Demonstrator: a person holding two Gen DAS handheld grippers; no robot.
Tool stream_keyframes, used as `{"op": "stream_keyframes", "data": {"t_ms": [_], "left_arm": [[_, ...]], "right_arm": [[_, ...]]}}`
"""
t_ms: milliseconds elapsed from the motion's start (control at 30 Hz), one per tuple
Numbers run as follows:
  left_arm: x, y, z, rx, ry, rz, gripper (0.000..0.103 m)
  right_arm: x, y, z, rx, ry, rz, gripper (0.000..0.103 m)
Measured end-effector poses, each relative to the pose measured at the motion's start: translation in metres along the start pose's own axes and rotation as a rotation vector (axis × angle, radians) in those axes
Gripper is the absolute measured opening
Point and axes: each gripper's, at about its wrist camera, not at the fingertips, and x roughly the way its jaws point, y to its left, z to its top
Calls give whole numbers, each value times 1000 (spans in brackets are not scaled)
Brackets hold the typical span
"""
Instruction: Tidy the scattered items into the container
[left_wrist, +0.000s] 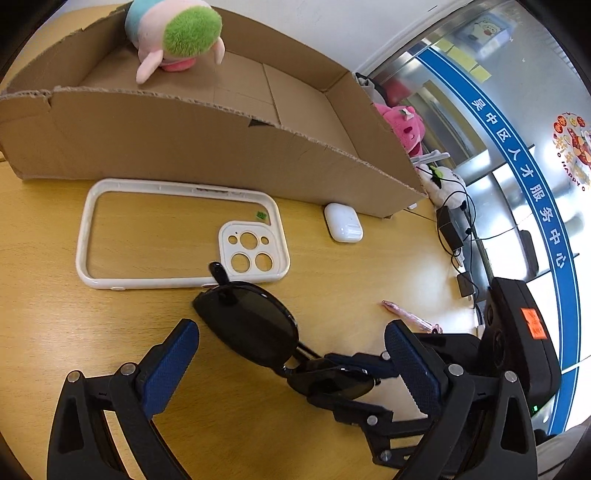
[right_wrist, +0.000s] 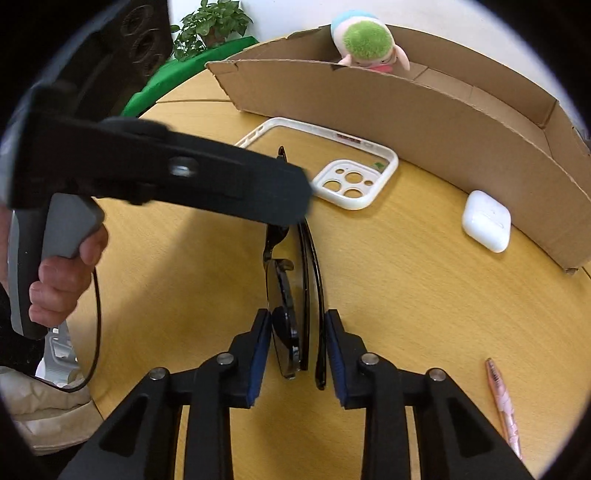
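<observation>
Both claws: black frames, silver screws, blue textured pads (left_wrist: 173, 365). Bare-skinned hand (right_wrist: 66, 280); grey handle (right_wrist: 62, 229); orange sticker (left_wrist: 533, 323).

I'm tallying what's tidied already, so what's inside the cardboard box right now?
Only a plush toy sits in the cardboard box, at one end. The rest of the visible floor is bare; the strip behind the near wall is hidden.

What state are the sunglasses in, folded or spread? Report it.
Folded. In the right wrist view the sunglasses stand on edge between the right gripper's fingers, temples lying flat along the lenses.
</observation>
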Motion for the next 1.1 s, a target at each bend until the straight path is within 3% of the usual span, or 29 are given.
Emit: {"op": "stream_keyframes", "data": {"t_ms": [300, 467, 567, 633, 733, 1100], "left_arm": [[13, 0, 1, -18, 29, 65, 86], [8, 12, 2, -71, 15, 61, 75], [5, 17, 0, -95, 7, 58, 63], [2, 19, 0, -102, 3, 65, 50], [-2, 19, 0, -111, -2, 58, 43], [-8, 7, 0, -97, -6, 92, 31]], "right_arm": [[-8, 36, -22, -57, -71, -86, 22], [-19, 40, -31, -47, -108, -73, 21], [-25, 35, -35, -7, -125, -26, 21], [-30, 34, -39, 6, -137, -11, 21], [-38, 38, -45, -6, -160, -21, 21], [-51, 47, -57, -44, -194, -52, 20]]}}
